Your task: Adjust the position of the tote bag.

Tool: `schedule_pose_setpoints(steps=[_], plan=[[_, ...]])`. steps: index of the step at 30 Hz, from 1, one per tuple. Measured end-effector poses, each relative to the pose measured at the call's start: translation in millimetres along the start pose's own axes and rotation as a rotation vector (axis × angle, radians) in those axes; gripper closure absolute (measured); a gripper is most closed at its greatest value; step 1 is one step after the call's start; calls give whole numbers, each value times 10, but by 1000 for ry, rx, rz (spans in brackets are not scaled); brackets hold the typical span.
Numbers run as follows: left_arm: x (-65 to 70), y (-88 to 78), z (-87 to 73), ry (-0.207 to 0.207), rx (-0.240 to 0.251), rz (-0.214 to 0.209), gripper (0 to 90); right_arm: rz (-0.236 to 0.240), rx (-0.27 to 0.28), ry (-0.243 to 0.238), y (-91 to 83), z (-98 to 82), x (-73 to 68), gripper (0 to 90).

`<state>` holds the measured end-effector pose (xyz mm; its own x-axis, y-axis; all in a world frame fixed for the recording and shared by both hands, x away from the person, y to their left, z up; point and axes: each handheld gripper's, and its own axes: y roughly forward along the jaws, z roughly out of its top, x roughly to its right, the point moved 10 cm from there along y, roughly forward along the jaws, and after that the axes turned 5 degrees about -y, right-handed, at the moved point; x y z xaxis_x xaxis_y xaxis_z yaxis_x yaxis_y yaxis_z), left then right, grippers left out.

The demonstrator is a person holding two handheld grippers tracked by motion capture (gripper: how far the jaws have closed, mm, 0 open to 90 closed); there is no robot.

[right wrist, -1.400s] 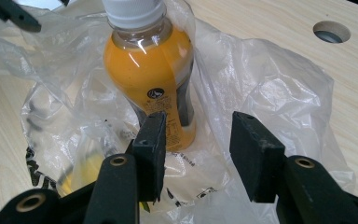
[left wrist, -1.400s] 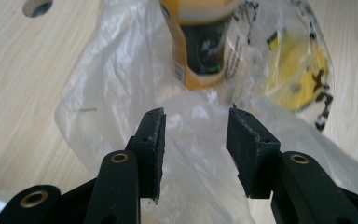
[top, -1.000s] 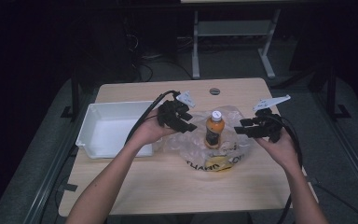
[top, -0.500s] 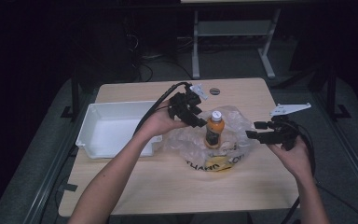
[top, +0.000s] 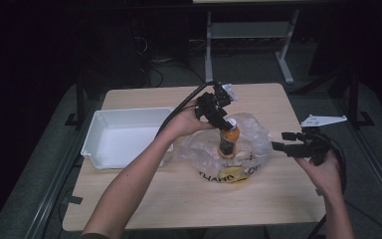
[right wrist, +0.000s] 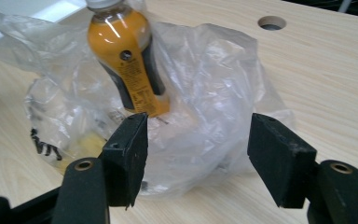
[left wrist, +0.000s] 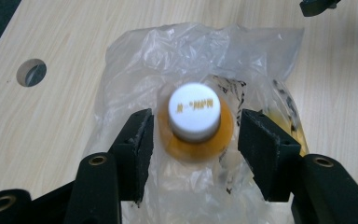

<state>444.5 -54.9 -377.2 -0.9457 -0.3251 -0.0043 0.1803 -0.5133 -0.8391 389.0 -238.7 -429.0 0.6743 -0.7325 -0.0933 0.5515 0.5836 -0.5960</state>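
Bottle [top: 228, 140] of orange drink, white-capped and smooth-sided, stood upright on the crumpled clear plastic bag [top: 251, 142] at mid-table. Since a second earlier the left gripper [left wrist: 195, 136] had shifted above its cap, jaws just widened and straddling the neck without contact, suggesting a pick-up. The right gripper [top: 281, 141] had withdrawn from the bag, jaws widened on nothing; a rigid white tray [top: 110, 158] lay beside.

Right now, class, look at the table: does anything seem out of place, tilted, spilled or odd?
Nothing is spilled or broken. The orange bottle stands upright with its white cap on, in the middle of a crumpled clear plastic bag that is pushed down around its base. The white tray sits beside it on the table.
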Motion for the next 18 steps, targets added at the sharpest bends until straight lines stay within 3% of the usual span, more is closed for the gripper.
schedule_pose_setpoints(steps=[8,12,18], plan=[[-41,131,79,-5,-50,7,474,-10,1,30,-19,-99,101,372],[-33,203,88,-8,-72,-19,479,-14,-1,35,-16,-127,125,369],[-23,287,63,-3,-115,-21,500,-15,-9,34,-1,-140,122,369]])
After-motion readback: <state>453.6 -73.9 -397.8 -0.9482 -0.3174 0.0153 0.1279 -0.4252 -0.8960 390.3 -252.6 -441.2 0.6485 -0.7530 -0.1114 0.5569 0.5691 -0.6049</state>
